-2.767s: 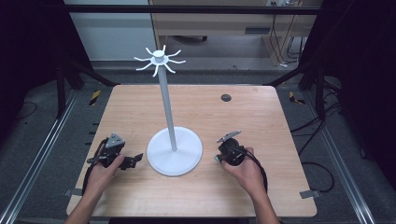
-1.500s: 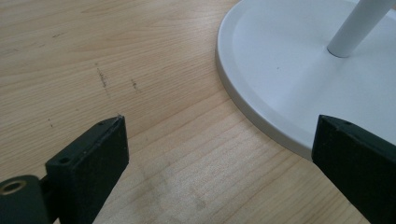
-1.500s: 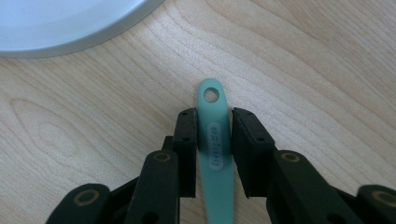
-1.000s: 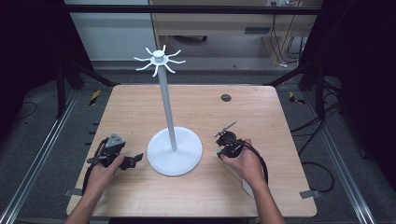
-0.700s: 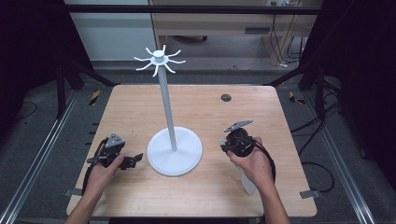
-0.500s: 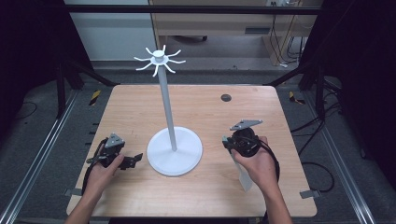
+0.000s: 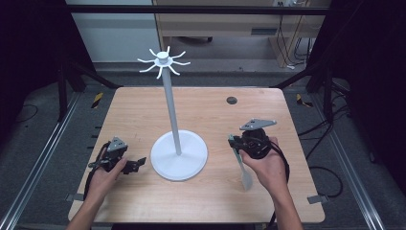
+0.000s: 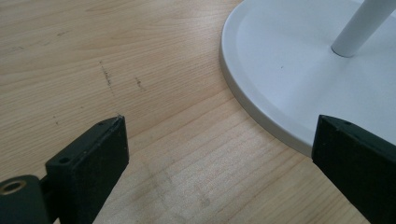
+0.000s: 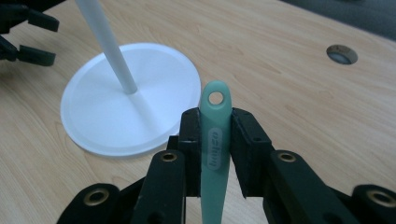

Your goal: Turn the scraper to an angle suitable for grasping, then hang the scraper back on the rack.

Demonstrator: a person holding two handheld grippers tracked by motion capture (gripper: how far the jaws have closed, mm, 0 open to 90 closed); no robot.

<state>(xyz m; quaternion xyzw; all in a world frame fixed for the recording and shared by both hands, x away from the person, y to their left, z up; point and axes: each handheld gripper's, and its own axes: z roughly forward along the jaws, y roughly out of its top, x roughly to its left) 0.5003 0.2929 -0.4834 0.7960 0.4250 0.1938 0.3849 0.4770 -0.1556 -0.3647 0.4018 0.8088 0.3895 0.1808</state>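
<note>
1. Because the rack [image 7: 176, 143] carried hooks [image 7: 163, 61] only at the top of its pole, the spoon [image 9: 214, 135] was held by its handle, with the eyelet end left free beyond the jaws; this was judged to keep the hole clear for a hook.
2. The right gripper [image 9: 214, 128] was closed on the spoon, its jaws pressed against both flat sides of the handle just below the hole, so that the pale green handle stood upright between them in the right gripper view.
3. In the high view the spoon's bowl was seen hanging toward the person from the right gripper [image 7: 234, 140], above the table [image 7: 287, 191] and to the right of the rack's round base.
4. The left gripper [image 7: 139, 163] was kept low at the table, just beside the base's left edge, its jaws wide apart and holding nothing; in the left gripper view the base rim [image 8: 261, 112] lay partly between them.
5. That placing was judged a readiness to steady the base, since a tall, thin pole could tip when pushed at its top.
6. The hanging itself was not yet done: the hooks were bare and well above the spoon.
</note>
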